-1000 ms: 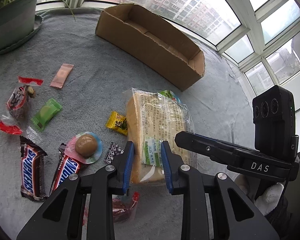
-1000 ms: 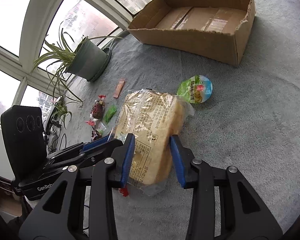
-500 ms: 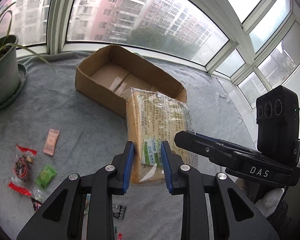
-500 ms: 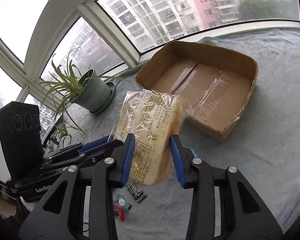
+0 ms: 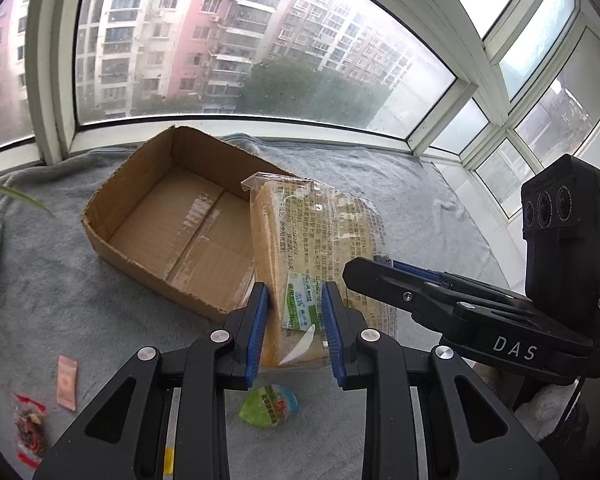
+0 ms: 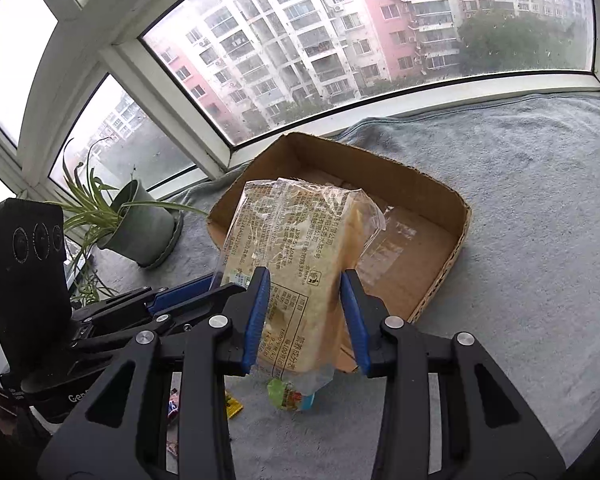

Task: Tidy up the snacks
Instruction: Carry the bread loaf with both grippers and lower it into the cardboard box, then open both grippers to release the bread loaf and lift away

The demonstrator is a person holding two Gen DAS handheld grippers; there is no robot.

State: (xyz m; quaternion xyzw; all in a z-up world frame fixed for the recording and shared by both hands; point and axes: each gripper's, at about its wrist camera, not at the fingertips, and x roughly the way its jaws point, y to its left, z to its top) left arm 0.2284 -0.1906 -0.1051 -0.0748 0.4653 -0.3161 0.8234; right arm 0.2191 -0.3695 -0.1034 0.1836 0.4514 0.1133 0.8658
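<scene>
Left wrist view: both the left hand-held gripper [image 5: 293, 326] and right hand-held gripper [image 6: 306, 318] clamp the soft, light, clear-wrapped bread loaf [image 5: 316, 256]; slippery film probably favours gentle mid-body holds.

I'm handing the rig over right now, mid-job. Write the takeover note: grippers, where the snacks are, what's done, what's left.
Left gripper: shut on the bread bag at its near end.
Right gripper: shut on the same bag from the other side.
The bag hangs in the air over the near edge of the cardboard box, which holds nothing visible.
Done: bread lifted.
Left: lower it into the box and release, then collect the jelly cup, pink sachet and red-wrapped candy lying on the grey cloth.
</scene>
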